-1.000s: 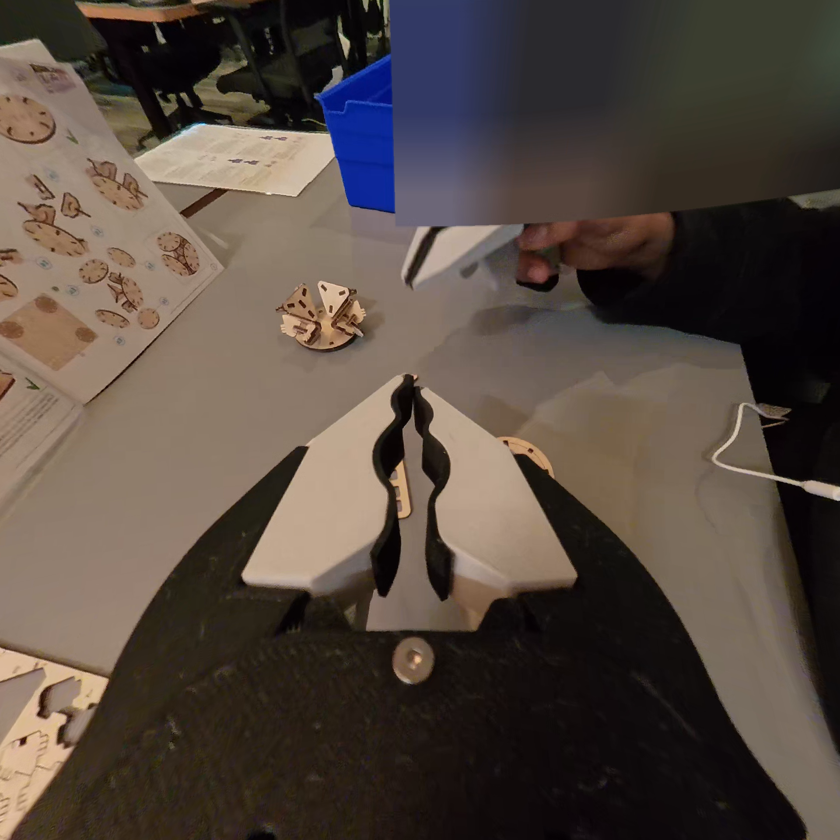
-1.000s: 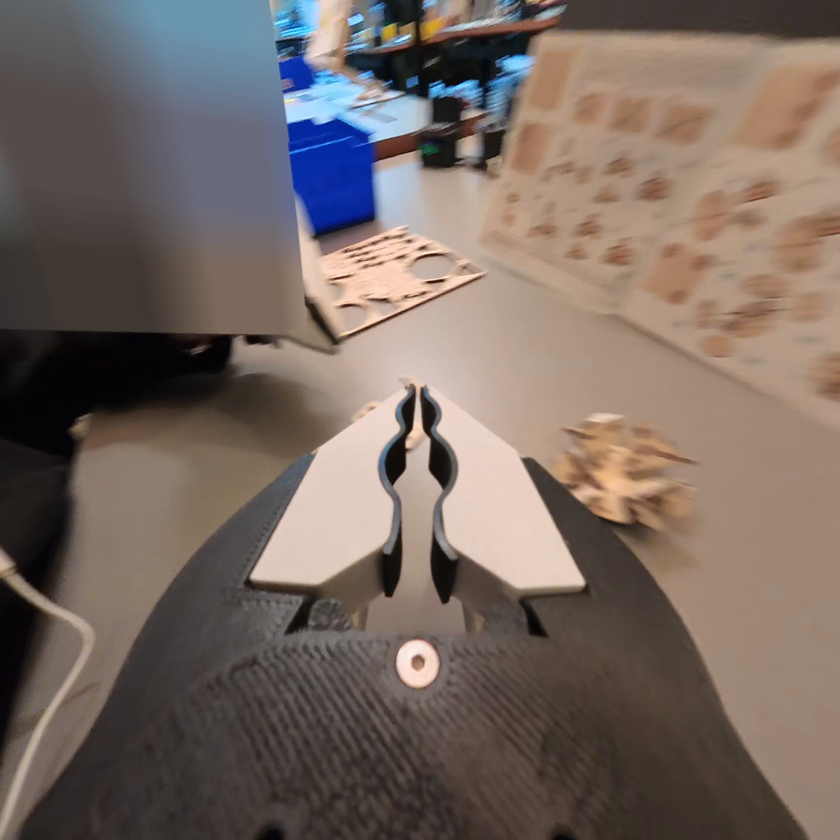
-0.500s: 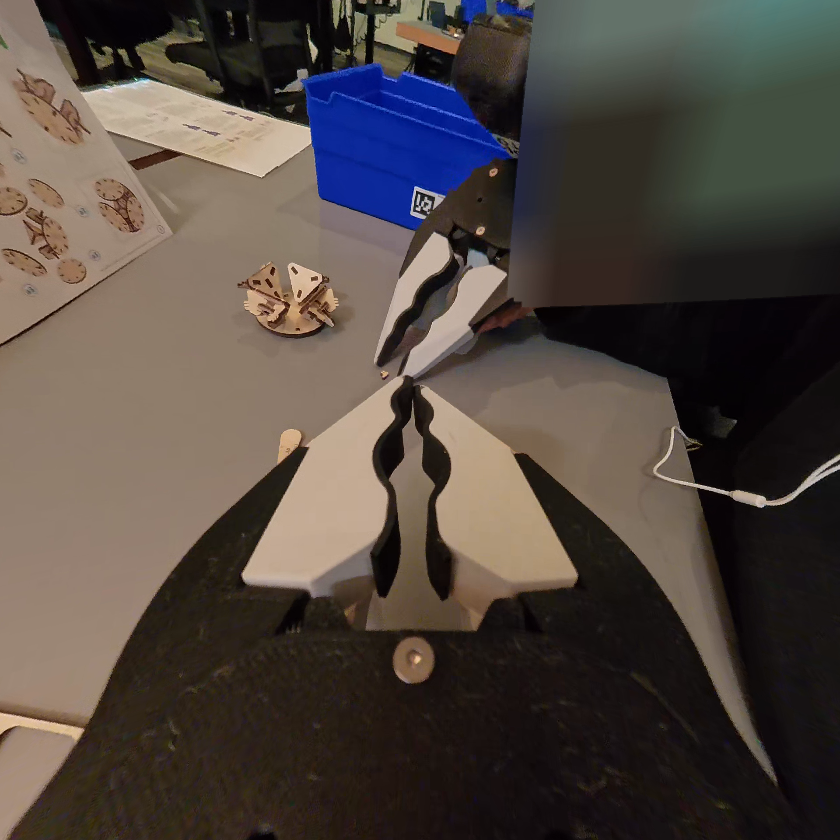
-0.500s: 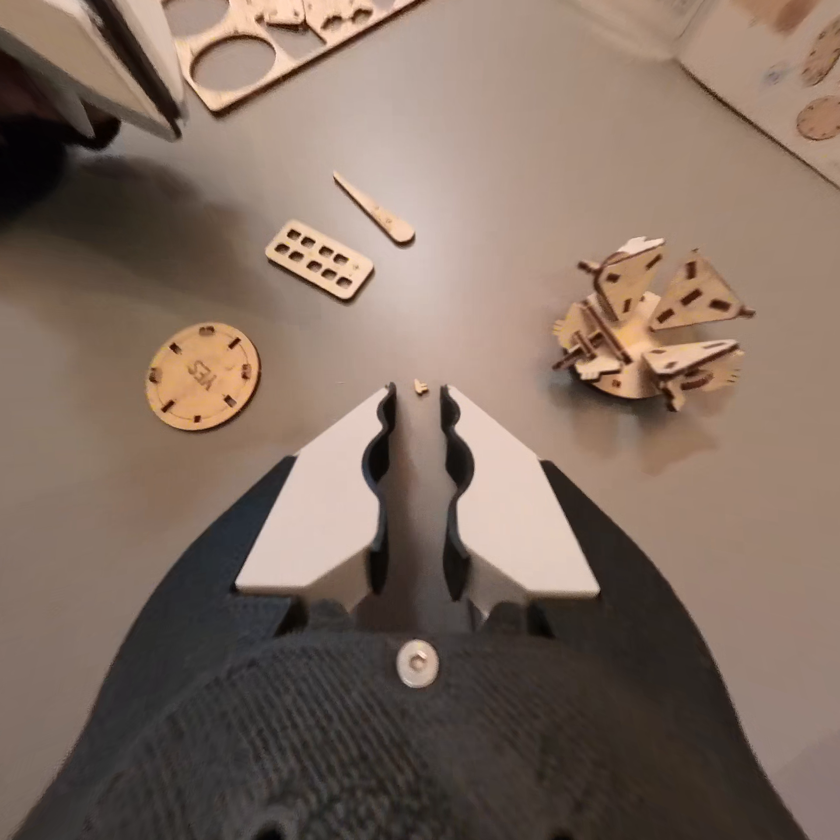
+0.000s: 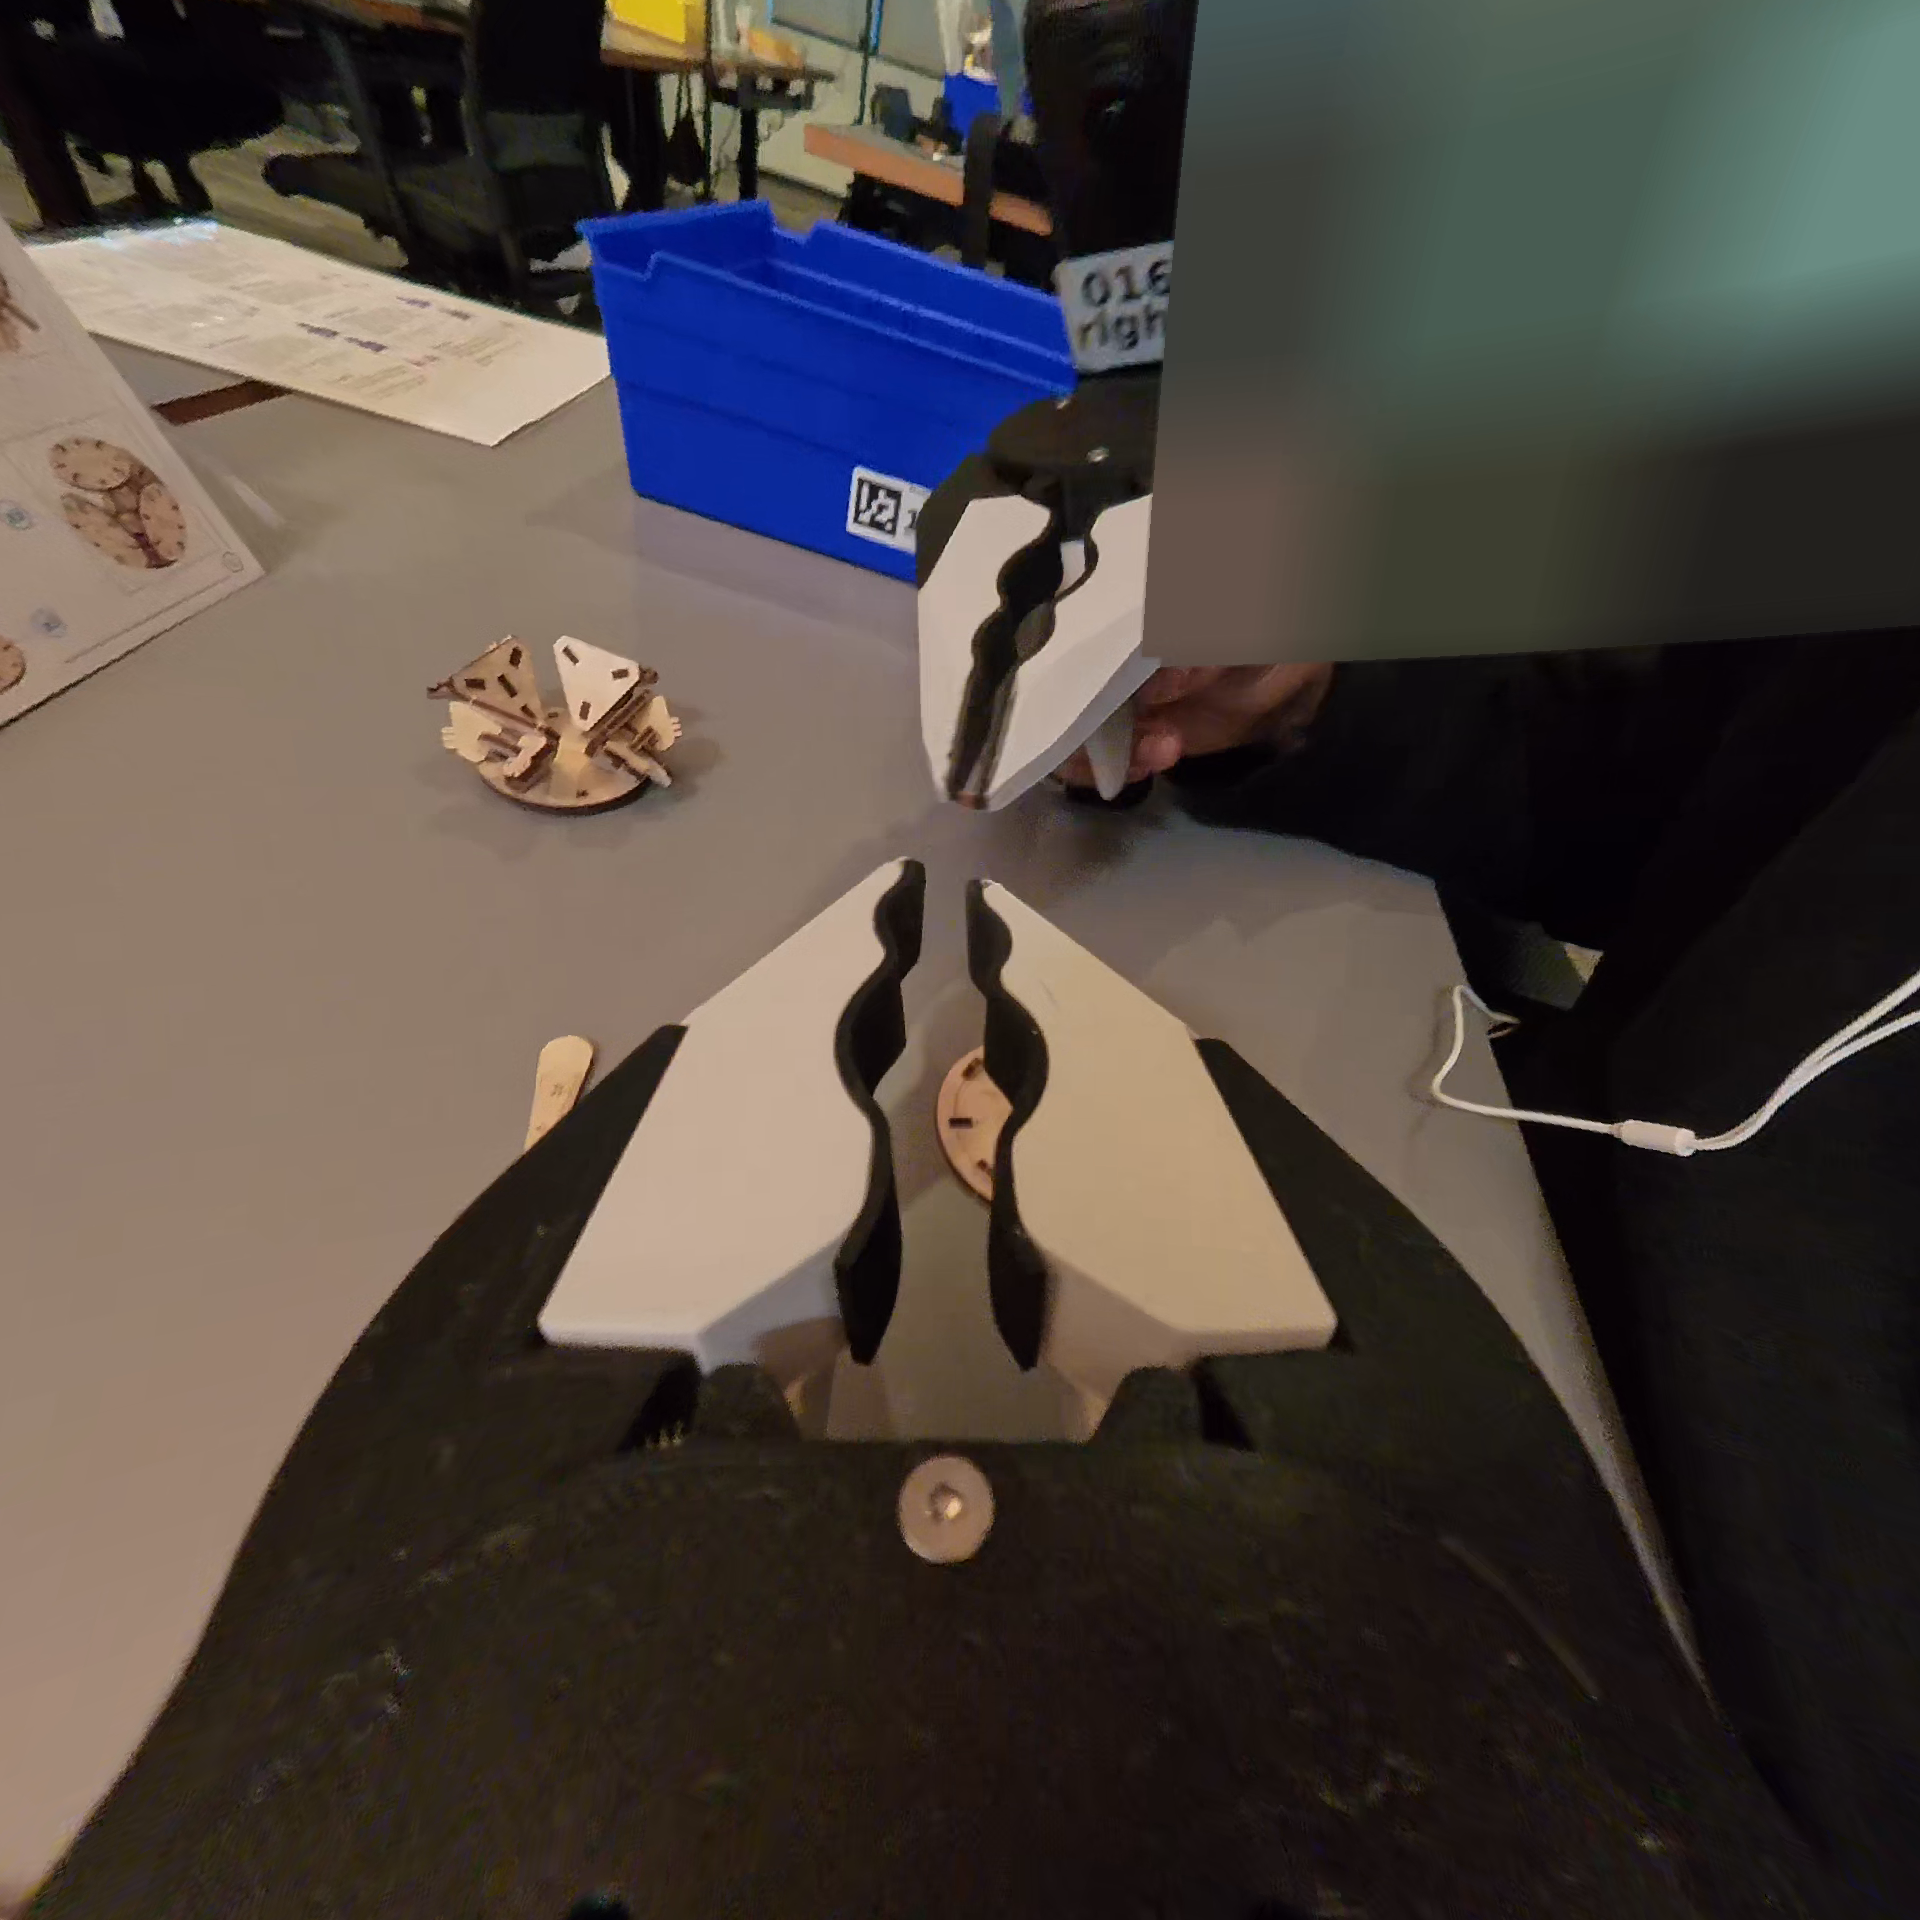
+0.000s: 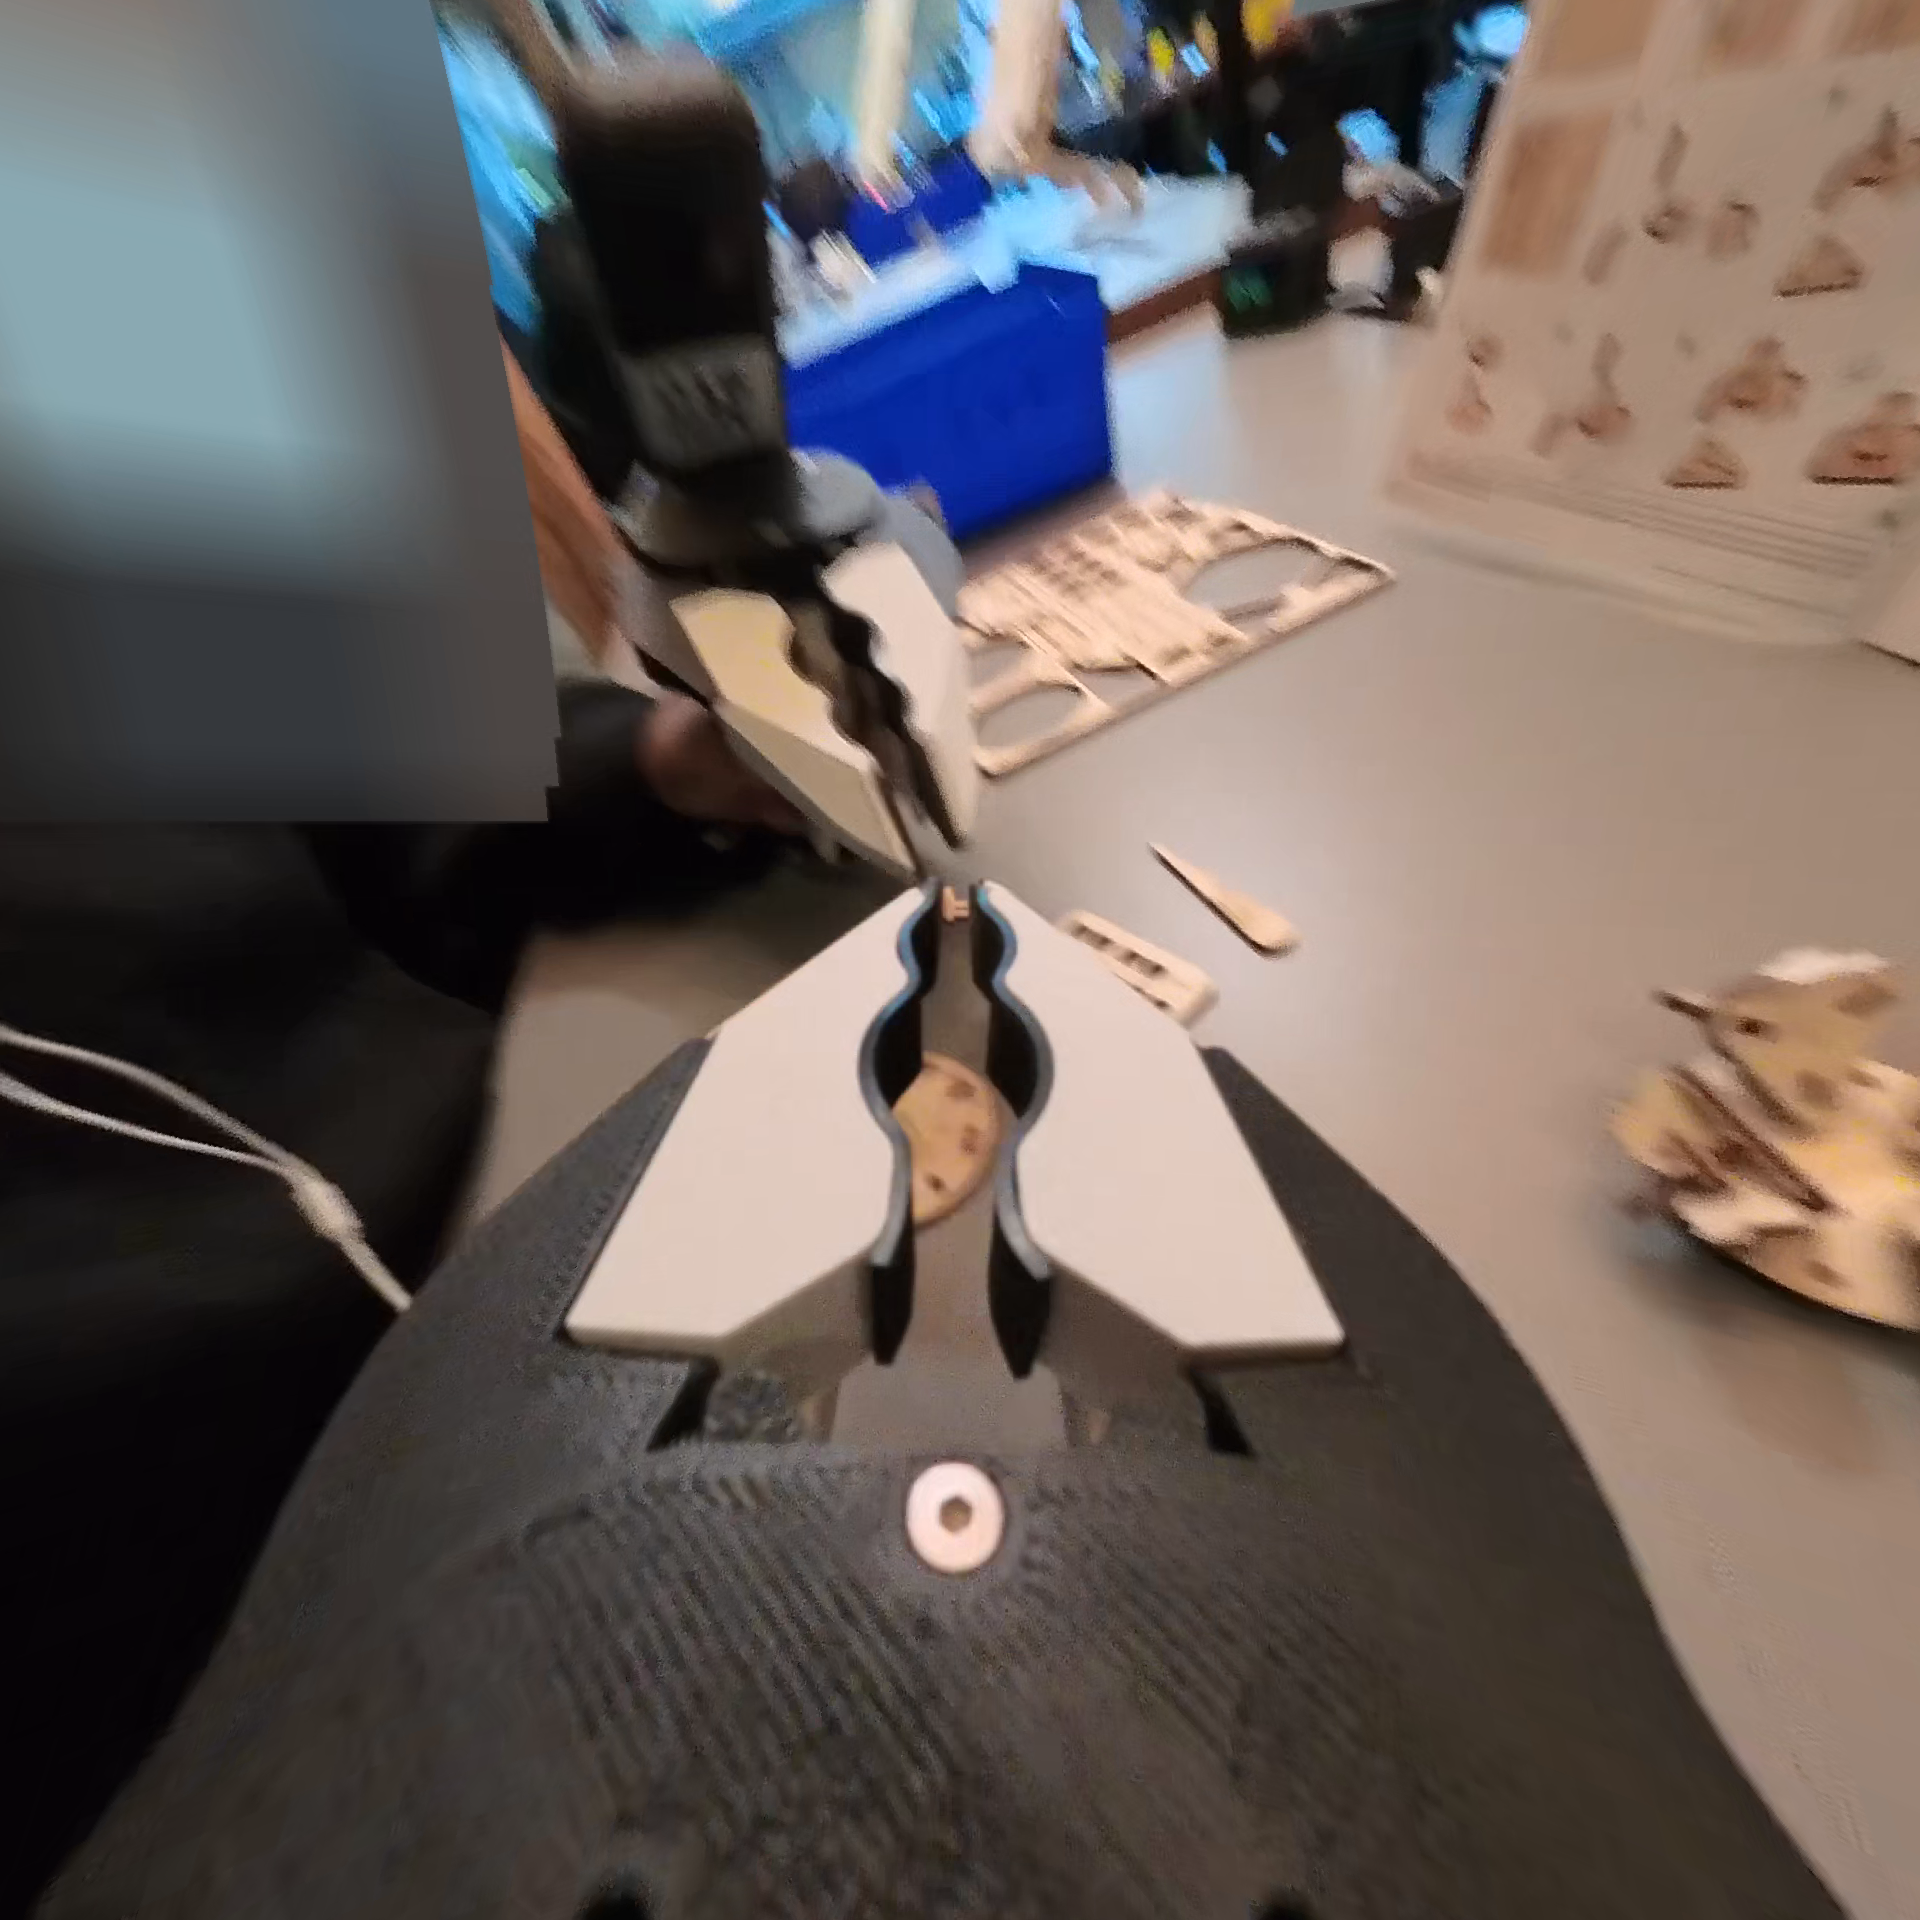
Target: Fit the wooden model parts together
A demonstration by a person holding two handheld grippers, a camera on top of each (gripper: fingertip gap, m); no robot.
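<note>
Your right tool (image 6: 954,894) has lifted off the worktop (image 5: 312,935), clamped on a tiny wooden peg (image 6: 953,910). Your left tool (image 5: 943,883) has parted slightly, empty. Squeeze steadily; the tips almost meet.

My left gripper (image 5: 945,881) sits level, pointing to 12 o'clock, its black pads a narrow slit apart at the tips, with nothing between them. My right gripper (image 6: 951,896) comes in from 1 o'clock, tilted tip-down, its tips nearly meeting the left's. It is pinched on a tiny wooden piece (image 6: 951,906). A hand (image 5: 1216,717) grips its handle, with a dark sleeve behind it.
</note>
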